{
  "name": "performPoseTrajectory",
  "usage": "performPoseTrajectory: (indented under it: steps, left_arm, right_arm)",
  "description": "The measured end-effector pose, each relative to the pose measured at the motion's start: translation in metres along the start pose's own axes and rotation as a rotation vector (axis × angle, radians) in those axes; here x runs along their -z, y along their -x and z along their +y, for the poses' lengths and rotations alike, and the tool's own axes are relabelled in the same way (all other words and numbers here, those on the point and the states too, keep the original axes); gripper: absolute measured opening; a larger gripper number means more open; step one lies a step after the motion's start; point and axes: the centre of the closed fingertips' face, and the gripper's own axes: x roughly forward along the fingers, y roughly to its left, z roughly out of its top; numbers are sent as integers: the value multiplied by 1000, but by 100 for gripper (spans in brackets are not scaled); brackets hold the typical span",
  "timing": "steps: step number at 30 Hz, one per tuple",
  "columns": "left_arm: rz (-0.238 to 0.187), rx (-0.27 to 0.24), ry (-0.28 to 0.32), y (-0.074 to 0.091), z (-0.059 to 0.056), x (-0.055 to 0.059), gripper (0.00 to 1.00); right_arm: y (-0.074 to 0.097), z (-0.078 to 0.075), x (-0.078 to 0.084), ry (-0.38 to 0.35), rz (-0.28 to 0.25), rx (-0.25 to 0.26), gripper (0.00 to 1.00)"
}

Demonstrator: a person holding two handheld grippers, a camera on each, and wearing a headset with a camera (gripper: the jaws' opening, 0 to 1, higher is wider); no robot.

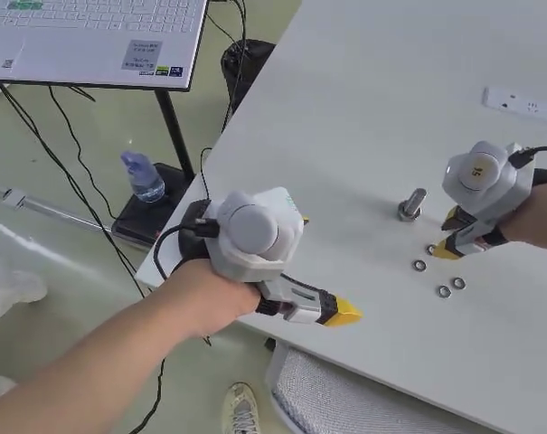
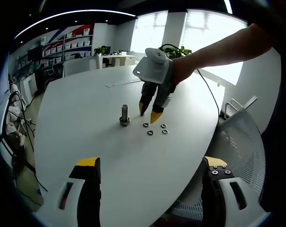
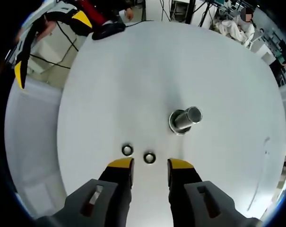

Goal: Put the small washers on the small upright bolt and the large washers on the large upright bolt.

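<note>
Right gripper (image 3: 151,164) hangs tips-down over a loose group of four washers (image 1: 444,291), jaws parted, nothing held. The washers lie flat on the white worktop (image 1: 345,108), between its near edge and the one upright bolt (image 1: 411,205) I can see. The bolt is close by but apart from them. Can't tell whether it is the small or the large bolt, nor which size these washers are. In the right gripper view one washer (image 3: 149,157) sits just ahead of the gap between the yellow tips, with a second washer (image 3: 127,150) just beside it to the left. Left gripper (image 2: 151,162) idles near the worktop's near-left edge, jaws wide, empty. Step in hand, as I judge: pick up the nearer washer. A thin ring lying flat on a slick top will likely skate. Best to centre the gap on it, bring both tips down to the surface, and close slowly across the outer rim, clear of its neighbour. Lift level, then line the hole over the bolt top before letting go.
</note>
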Motion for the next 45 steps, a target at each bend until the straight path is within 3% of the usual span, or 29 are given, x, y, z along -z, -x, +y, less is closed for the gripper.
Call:
performPoseTrajectory:
  steps: [19,33,45]
  left_arm:
    - [36,16,-10,-2,2,5,87]
    - [32,25,-9,-5,-2,5,87]
    - [22,6,2,-5,1,4,87]
  right_arm:
    - [-19,2,6,-12,10,-4,28]
    - [-22,-1,8,3,28,16,24]
    - [-22,1,9,7,37,24,18]
